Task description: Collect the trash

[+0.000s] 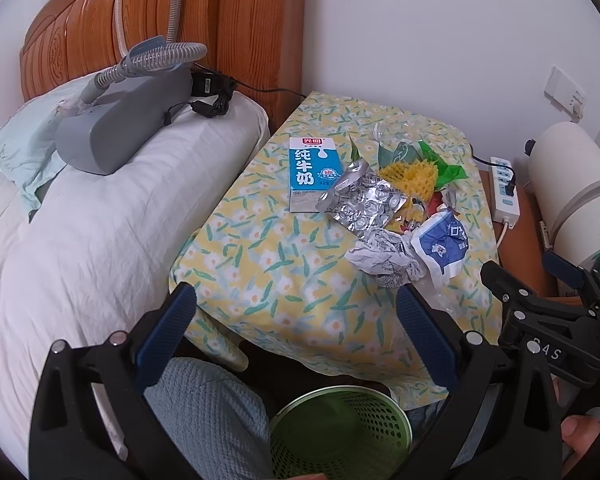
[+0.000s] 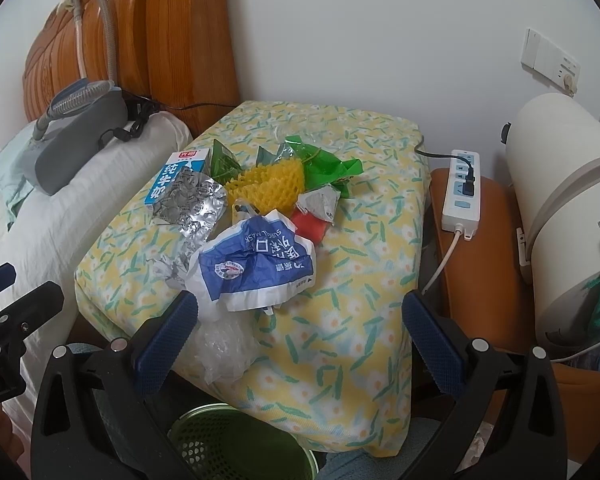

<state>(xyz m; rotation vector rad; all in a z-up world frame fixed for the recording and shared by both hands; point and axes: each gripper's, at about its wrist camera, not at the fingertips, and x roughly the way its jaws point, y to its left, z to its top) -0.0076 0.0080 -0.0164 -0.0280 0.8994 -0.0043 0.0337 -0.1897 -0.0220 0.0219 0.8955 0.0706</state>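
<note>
left claw (image 1: 295, 340) spread, empty | right claw (image 2: 300, 344) spread, empty, nearest the mask wrapper (image 2: 255, 268) | trash heaped mid-worktop (image 2: 356, 264): milk carton (image 1: 314, 172), foil (image 1: 364, 204) | green bin (image 1: 340, 432) sits below the near edge, likely for short drops | 0 collected, judging from the bin

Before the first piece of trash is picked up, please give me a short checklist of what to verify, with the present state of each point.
1. Left gripper open and empty: ok.
2. Right gripper open and empty: ok.
3. Green bin within reach, below the table edge: ok. Whether it is empty: cannot tell.
4. Trash in view on the flowered cloth: blue mask wrapper, foil pack, milk carton: ok.
5. Power strip clear of the pile: ok.
6. Wrapper free of items beneath: cannot tell.
</note>
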